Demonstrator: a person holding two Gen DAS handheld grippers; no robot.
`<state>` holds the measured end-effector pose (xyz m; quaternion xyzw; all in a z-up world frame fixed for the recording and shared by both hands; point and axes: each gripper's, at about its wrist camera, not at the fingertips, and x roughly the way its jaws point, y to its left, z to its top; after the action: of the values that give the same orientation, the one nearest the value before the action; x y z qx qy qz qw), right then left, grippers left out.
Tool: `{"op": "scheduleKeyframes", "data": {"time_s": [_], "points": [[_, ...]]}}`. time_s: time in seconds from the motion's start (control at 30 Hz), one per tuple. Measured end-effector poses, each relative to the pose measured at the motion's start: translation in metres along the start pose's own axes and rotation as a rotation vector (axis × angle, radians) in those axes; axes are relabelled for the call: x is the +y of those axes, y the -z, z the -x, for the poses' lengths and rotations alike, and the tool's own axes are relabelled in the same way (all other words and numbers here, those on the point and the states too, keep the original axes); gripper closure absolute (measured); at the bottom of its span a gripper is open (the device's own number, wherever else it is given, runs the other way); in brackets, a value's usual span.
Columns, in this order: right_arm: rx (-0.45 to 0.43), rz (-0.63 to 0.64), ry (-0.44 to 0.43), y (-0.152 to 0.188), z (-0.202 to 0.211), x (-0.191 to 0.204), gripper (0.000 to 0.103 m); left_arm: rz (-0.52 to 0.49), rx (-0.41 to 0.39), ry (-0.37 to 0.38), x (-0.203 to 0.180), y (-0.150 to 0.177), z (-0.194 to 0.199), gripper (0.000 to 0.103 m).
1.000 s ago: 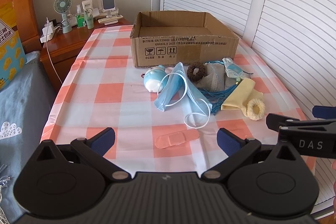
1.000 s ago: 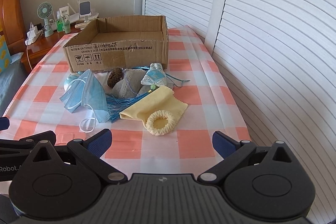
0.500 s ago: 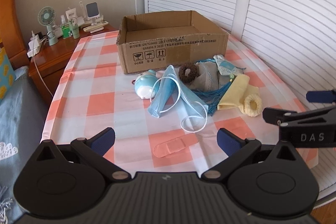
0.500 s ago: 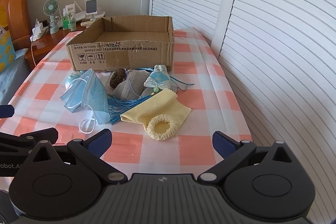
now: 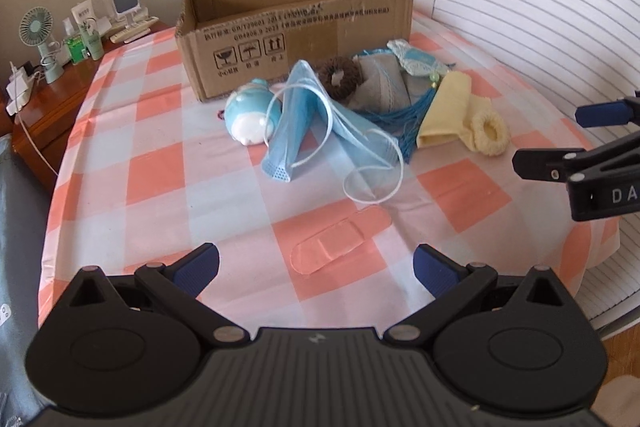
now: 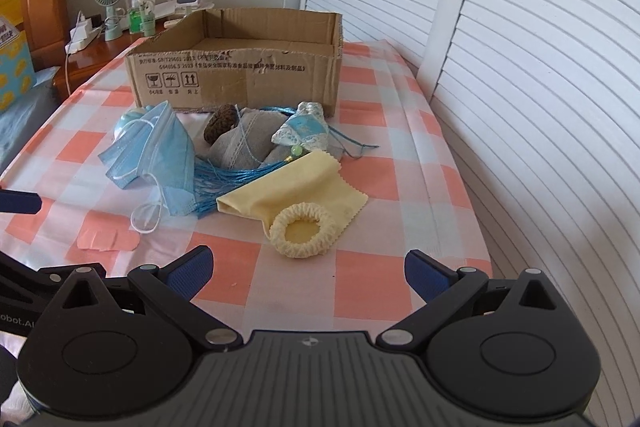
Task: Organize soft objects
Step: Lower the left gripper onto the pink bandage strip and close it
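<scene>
Both grippers gape empty; the cream scrunchie [image 6: 303,230] lies just beyond the right gripper [image 6: 307,269], nearer than the left gripper [image 5: 316,263].

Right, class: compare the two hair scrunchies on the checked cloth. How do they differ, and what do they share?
The brown scrunchie is dark; the cream scrunchie is pale. The brown one leans on the grey cloth near the cardboard box; the cream one lies flat, partly on the yellow cloth, nearest the right tool. Both are ruffled fabric rings, outside the box.
</scene>
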<state>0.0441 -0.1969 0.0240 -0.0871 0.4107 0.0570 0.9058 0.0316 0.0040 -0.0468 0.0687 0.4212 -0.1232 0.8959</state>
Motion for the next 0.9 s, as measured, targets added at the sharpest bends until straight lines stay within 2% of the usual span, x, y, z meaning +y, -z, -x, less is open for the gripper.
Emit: {"op": "scheduleKeyframes", "data": {"time_s": [0.17, 0.37, 0.7, 0.83, 0.9], "points": [[0.008, 0.031, -0.033, 0.008, -0.012, -0.001, 0.0, -0.004, 0.026, 0.015, 0.005, 0.003, -0.013, 0.0], [0.025, 0.021, -0.058, 0.016, -0.024, -0.006, 0.0, 0.034, 0.011, 0.053, 0.018, 0.001, -0.021, 0.0], [0.029, 0.034, -0.087, 0.023, -0.032, -0.005, 0.0, -0.042, 0.006, 0.072, 0.024, -0.01, -0.034, 0.0], [0.031, 0.034, -0.098, 0.025, -0.034, -0.004, 0.0, -0.121, -0.001, 0.125, 0.015, -0.014, -0.031, 0.0], [0.032, 0.025, -0.102, 0.026, -0.034, -0.006, 0.0, -0.162, 0.014, 0.199, 0.01, -0.014, -0.028, 0.0]]}}
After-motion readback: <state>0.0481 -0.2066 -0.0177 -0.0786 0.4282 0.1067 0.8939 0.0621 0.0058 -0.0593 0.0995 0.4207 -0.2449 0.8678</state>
